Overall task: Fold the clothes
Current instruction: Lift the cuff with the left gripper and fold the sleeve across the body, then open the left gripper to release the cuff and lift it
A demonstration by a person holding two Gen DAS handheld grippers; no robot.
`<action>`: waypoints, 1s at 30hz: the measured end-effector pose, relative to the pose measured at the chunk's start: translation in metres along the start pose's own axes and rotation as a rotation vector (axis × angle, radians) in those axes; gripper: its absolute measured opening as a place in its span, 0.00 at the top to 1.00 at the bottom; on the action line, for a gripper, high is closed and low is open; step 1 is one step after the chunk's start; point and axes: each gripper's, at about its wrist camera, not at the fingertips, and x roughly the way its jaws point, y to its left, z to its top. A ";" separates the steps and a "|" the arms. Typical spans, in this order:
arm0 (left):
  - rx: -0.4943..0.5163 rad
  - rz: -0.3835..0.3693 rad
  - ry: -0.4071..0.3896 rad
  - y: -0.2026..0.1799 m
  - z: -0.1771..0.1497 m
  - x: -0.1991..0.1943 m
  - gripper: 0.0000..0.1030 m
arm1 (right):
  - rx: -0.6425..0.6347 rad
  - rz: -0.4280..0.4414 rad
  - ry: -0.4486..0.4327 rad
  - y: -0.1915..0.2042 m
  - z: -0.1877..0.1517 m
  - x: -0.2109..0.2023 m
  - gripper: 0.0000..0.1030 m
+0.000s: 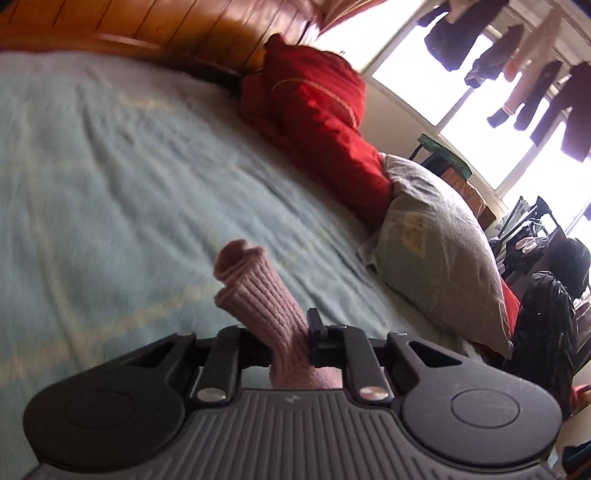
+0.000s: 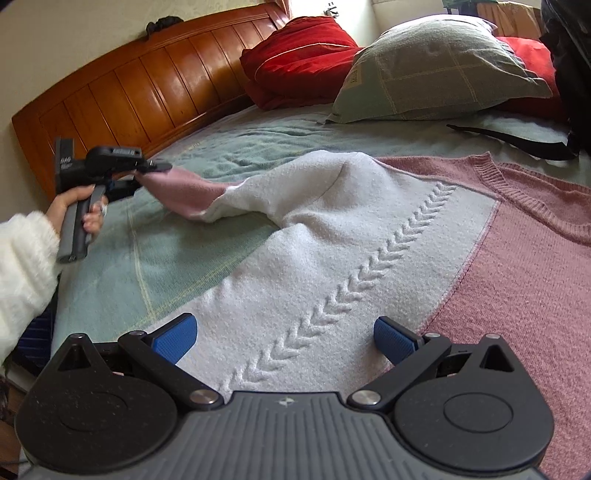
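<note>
A: Left wrist view first. What has the left gripper (image 1: 286, 343) got?

B: It is clenched on the pink ribbed cuff (image 1: 255, 295) of the sweater's sleeve; the cuff sticks up and forward between the fingers, above the pale green bedspread (image 1: 110, 184). The picture is somewhat blurred.

A: And behind it?

B: A red cushion (image 1: 314, 122) against the wooden headboard (image 1: 147, 29), a grey-green pillow (image 1: 439, 243) just beside it, and dark clothes hanging (image 1: 535, 85) before a bright window.

A: Now the right wrist view.

B: The right gripper (image 2: 286, 341) is released, its blue pads (image 2: 179, 341) spread wide, hovering over the sweater (image 2: 332, 258). The sweater lies spread on the bed, white with a raised chevron line down it, pink toward the neck and the right side.

A: Is the other gripper visible there?

B: Yes, at the left. A hand (image 2: 79, 210) in a fluffy white sleeve (image 2: 26, 269) holds it, and it grips the pink end of the sleeve, lifted off the bedspread and stretched out toward the headboard side. A black strap (image 2: 517, 142) lies on the bed near the pillow.
</note>
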 end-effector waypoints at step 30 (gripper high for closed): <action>0.194 0.247 -0.053 -0.038 0.060 0.008 0.74 | -0.010 0.006 -0.017 0.001 -0.002 0.001 0.00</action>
